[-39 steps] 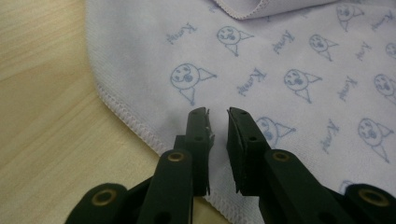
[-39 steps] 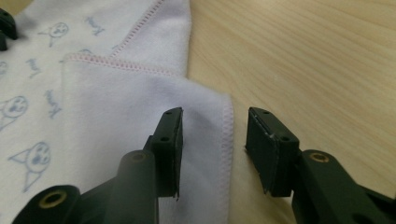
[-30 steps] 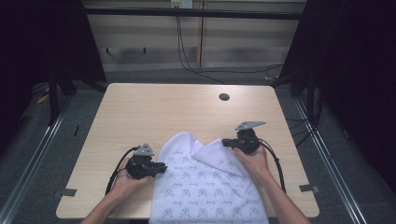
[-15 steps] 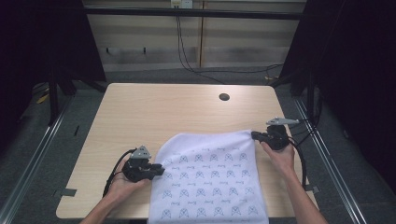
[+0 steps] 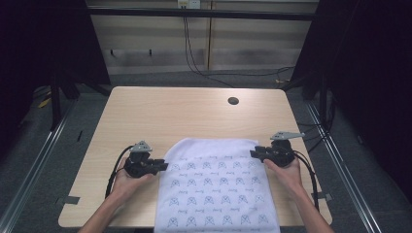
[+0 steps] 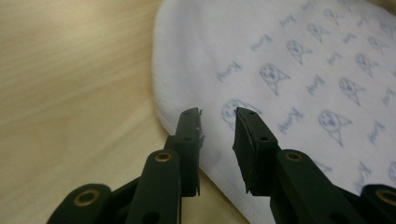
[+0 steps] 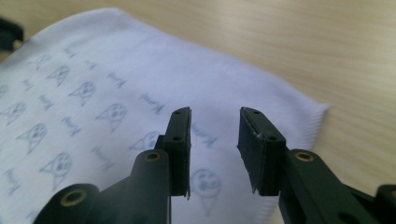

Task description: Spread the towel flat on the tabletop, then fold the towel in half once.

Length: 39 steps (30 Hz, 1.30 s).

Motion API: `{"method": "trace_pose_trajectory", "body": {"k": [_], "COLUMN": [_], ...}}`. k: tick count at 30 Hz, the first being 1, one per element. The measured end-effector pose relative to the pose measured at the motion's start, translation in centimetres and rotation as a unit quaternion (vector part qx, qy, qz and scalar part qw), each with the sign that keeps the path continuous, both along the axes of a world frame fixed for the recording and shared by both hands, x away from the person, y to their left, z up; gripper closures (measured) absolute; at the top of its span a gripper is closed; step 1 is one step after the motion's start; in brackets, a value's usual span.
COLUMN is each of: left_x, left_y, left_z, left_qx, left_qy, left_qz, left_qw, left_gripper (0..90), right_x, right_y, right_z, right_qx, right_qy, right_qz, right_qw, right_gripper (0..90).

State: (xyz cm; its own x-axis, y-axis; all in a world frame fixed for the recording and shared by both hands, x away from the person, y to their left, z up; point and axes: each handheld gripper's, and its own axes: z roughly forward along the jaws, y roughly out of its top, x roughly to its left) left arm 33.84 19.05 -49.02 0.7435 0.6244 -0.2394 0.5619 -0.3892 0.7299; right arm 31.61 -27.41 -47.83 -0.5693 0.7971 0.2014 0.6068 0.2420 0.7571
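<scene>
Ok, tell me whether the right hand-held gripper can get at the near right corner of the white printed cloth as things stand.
Probably yes. The right hand-held gripper sits at the right edge of the white printed cloth, jaws open, nothing between them. The light wooden table beside that edge is bare.

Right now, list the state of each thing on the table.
Cloth: spread flat, near edge hanging over the table front.
Left gripper: open, jaws just opened, nothing pinched, at the cloth's left corner.
Right gripper: open, jaws just opened, nothing pinched, over the cloth's right corner.
</scene>
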Motion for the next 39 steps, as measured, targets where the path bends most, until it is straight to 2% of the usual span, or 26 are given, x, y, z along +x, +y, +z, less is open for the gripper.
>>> {"method": "trace_pose_trajectory", "body": {"k": [3,4,6,10,12,13,15,18,21,26,27,29,31,33,34,37,39], "left_x": [0.8,1.4,1.5,1.0,0.9,0.8,0.7,0.5,0.4,-0.2,-0.2,0.0,0.7,1.1,1.4,2.2,2.8], "left_y": [0.2,0.3,0.3,-0.9,-1.5,-1.7,-1.8,-1.6,-1.5,-0.8,-0.5,0.0,0.5,0.7,0.7,0.5,-0.3], "left_z": [0.0,-0.1,-0.2,-0.6,-1.0,-1.2,-1.3,-1.2,-1.2,-1.2,-1.1,-0.8,-0.5,-0.5,-0.5,-0.5,-0.8], "left_qx": [-0.010,-0.020,-0.026,-0.002,0.018,0.023,0.023,0.039,0.040,0.026,0.025,0.005,-0.011,-0.007,-0.004,-0.014,0.003], "left_qy": [0.002,0.002,0.005,0.002,0.000,0.004,-0.002,-0.011,-0.008,0.008,0.008,0.006,0.003,0.006,0.002,0.002,0.003], "left_qz": [0.010,0.021,0.019,-0.003,-0.010,-0.014,-0.014,-0.019,-0.024,-0.035,-0.030,-0.015,0.006,0.012,0.023,0.032,0.031], "left_qw": [0.9999,0.9996,0.9995,1.0000,0.9998,0.9996,0.9996,0.9990,0.9989,0.9990,0.9992,0.9999,0.9999,0.9999,0.9997,0.9994,0.9995], "left_gripper": [70.5,70.6,70.7,70.8,70.6,70.7,71.8,85.0,89.0,88.7,86.7,81.9,81.2,81.6,81.6,81.4,79.9], "right_x": [-0.8,-1.0,-1.5,-1.4,-1.2,-1.2,-1.3,-1.6,-2.0,-2.9,-3.2,-3.6,-3.9,-4.0,-4.2,-4.6,-5.2], "right_y": [0.7,0.9,1.1,1.5,1.9,2.1,2.3,2.5,2.3,2.4,2.5,2.6,2.6,2.6,2.6,2.5,2.5], "right_z": [-0.4,-0.6,-0.9,-1.6,-2.0,-2.2,-2.4,-2.3,-2.3,-2.3,-2.2,-2.2,-2.2,-2.2,-2.2,-2.1,-2.1], "right_qx": [-0.003,-0.003,0.002,-0.003,-0.018,-0.023,-0.029,-0.041,-0.041,-0.041,-0.045,-0.044,-0.045,-0.045,-0.043,-0.041,-0.040], "right_qy": [0.014,0.015,0.021,0.027,0.032,0.038,0.034,0.031,0.034,0.040,0.040,0.040,0.041,0.043,0.045,0.048,0.049], "right_qz": [0.026,0.033,0.043,0.053,0.059,0.060,0.064,0.066,0.069,0.076,0.082,0.085,0.089,0.090,0.092,0.100,0.104], "right_qw": [0.9995,0.9993,0.9989,0.9982,0.9976,0.9972,0.9970,0.9965,0.9962,0.9955,0.9948,0.9946,0.9942,0.9940,0.9938,0.9930,0.9926], "right_gripper": [65.2,65.2,64.9,64.6,64.8,64.9,64.8,72.4,80.8,85.2,85.4,85.5,85.6,85.5,85.4,84.8,82.7]}}
